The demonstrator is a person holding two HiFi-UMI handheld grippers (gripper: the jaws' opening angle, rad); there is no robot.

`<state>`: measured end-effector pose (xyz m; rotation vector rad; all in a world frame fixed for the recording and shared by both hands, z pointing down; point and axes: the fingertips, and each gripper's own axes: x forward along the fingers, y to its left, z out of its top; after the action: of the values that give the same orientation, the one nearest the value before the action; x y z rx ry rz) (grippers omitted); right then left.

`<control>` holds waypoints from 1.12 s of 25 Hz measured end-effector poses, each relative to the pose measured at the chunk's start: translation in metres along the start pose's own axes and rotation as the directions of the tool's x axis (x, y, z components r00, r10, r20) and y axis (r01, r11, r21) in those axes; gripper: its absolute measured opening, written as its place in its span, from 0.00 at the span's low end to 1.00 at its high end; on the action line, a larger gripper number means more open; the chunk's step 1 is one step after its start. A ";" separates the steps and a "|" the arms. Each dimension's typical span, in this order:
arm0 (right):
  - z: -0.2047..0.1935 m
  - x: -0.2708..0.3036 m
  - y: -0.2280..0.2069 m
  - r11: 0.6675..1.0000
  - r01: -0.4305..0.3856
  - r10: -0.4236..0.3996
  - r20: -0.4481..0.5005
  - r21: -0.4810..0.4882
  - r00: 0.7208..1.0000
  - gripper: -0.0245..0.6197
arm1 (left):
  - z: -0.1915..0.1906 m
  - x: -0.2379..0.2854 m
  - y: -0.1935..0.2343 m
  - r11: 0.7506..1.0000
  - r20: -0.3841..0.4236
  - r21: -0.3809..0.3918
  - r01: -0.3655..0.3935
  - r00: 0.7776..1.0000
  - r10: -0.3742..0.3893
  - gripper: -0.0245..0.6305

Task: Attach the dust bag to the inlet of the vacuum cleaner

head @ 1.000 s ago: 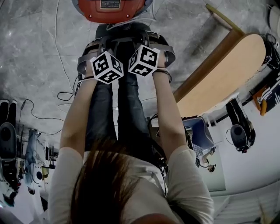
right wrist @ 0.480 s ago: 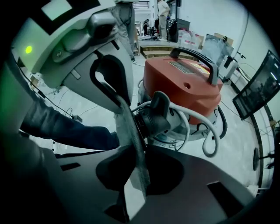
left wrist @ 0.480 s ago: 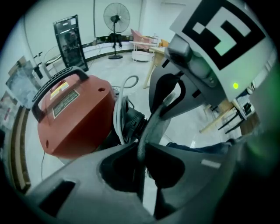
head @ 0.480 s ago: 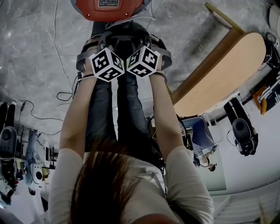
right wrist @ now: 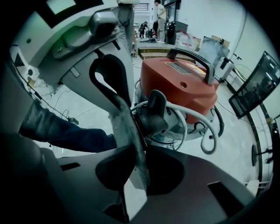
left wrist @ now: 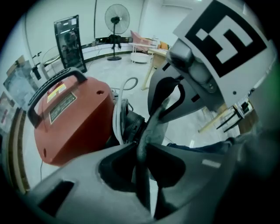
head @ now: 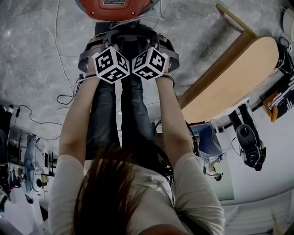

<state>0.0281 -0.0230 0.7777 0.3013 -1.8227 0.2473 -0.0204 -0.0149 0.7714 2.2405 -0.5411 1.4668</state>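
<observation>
The red vacuum cleaner (head: 115, 7) stands on the floor at the top of the head view. Its black inlet (right wrist: 153, 113) faces me and also shows in the left gripper view (left wrist: 131, 124). Both grippers point steeply down in front of it, cubes side by side. The left gripper (left wrist: 141, 146) has the dust bag's grey felt edge (left wrist: 151, 127) between its jaws. The right gripper (right wrist: 133, 148) pinches the same grey edge (right wrist: 124, 122) from the other side. Both pairs of jaws have just been opening a little, with the bag's edge still between them. The rest of the bag is hidden.
A white hose (right wrist: 205, 131) loops around the vacuum's base. A wooden table (head: 234, 78) stands to the right, and thin cables (head: 59, 98) lie on the floor to the left. My legs (head: 124, 119) stand just behind the grippers. A standing fan (left wrist: 114, 19) is far off.
The right gripper has rolled slightly, and the two marker cubes have drawn closer together near the vacuum. The left gripper has hardly moved.
</observation>
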 end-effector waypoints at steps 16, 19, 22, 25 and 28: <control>0.006 0.002 -0.016 0.998 0.001 -0.001 0.003 -0.058 1.000 0.15 | 0.005 0.006 -0.001 0.989 0.061 -0.141 -0.039 0.997 0.048 0.15; 0.002 0.001 -0.013 0.999 0.014 -0.015 0.025 0.030 1.000 0.15 | 0.012 0.005 0.007 0.999 0.036 -0.036 -0.005 0.999 0.006 0.15; -0.001 -0.001 -0.010 0.995 0.017 -0.022 0.050 0.103 0.999 0.14 | 0.019 0.005 0.015 0.998 0.020 0.065 0.028 0.999 -0.030 0.18; 0.000 0.000 -0.011 0.993 0.019 -0.025 0.046 0.116 0.999 0.14 | 0.018 0.005 0.016 0.997 0.015 0.066 0.036 0.999 -0.037 0.17; 0.003 0.004 -0.017 0.999 0.007 -0.008 0.027 0.046 1.000 0.14 | 0.013 0.007 0.010 1.000 0.031 -0.006 0.016 0.999 -0.015 0.15</control>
<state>0.0302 -0.0399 0.7808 0.3456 -1.8440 0.2815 -0.0129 -0.0313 0.7743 2.2605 -0.5359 1.4234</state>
